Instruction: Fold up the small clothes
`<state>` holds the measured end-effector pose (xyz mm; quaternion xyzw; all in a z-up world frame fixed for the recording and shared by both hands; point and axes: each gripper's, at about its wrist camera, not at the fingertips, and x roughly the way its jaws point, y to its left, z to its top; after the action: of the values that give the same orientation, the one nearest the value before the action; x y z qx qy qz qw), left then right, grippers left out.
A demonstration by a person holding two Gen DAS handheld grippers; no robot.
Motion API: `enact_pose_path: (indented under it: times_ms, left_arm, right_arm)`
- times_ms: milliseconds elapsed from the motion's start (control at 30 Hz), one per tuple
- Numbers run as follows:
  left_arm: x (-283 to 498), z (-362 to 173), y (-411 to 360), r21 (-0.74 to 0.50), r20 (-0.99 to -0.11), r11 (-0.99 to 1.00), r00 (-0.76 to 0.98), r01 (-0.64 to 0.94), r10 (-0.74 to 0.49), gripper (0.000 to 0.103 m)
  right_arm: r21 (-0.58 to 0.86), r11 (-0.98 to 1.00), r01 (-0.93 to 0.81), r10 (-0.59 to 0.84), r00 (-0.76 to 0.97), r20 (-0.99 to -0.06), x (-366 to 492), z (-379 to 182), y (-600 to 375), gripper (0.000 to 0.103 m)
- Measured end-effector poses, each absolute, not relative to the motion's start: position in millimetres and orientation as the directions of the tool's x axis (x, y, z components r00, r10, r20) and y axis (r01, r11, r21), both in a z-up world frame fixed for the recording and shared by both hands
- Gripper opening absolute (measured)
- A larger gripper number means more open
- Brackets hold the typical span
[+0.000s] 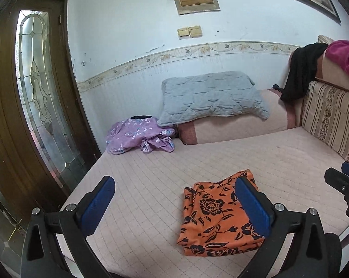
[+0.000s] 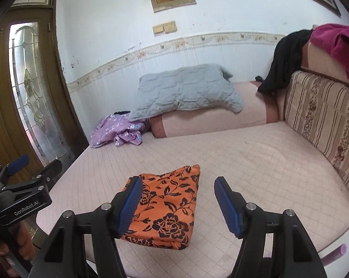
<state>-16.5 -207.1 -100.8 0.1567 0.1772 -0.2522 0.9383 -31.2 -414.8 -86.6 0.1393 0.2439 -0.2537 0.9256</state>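
**Ana:** Pink quilted bed (image 1: 162,173) under a white wall. Where is the orange floral garment (image 1: 218,217)?

**Ben:** Near the front edge of the bed, lying as a compact, roughly folded bundle, well apart from the grey pillow (image 1: 211,97).

**Ana:** How might it handle?

**Ben:** Thin, limp and light, I judge; possibly slippery. Take it at a corner or along a folded edge, pinching all layers together.

**Ana:** And the tongs?

**Ben:** Left tongs (image 1: 176,206) are spread wide and empty, beside the garment. Right tongs (image 2: 177,206) are spread too, holding nothing, above it.

**Ana:** Anything farther out?

**Ben:** A crumpled purple floral garment (image 1: 137,136) beside the pillow.
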Motion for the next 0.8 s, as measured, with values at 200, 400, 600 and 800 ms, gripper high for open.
enact_pose_path:
  times_ms: [200, 400, 600, 800]
  left_arm:
    - [-16.0, -93.4, -199.3, 0.200, -0.399, 0.833, 0.819, 0.516, -0.412, 0.103]
    - [-15.1, -87.4, -188.9, 0.176, -0.392, 0.841, 0.820, 0.512, -0.418, 0.103]
    - [-12.5, -84.3, -177.7, 0.152, -0.392, 0.846, 0.817, 0.510, -0.423, 0.103]
    - [-9.7, -84.7, -169.2, 0.141, -0.396, 0.848, 0.814, 0.512, -0.425, 0.103]
  right_arm:
    - [0.062, 0.842, 0.535, -0.440, 0.750, -0.493, -31.6, -76.5, -396.5, 0.068]
    - [0.006, 0.838, 0.546, -0.477, 0.738, -0.477, -30.3, -69.2, -383.9, 0.068]
    - [-0.010, 0.841, 0.542, -0.476, 0.730, -0.490, -26.2, -71.2, -377.0, 0.068]
    - [-0.012, 0.851, 0.525, -0.461, 0.736, -0.495, -20.3, -73.2, -371.5, 0.068]
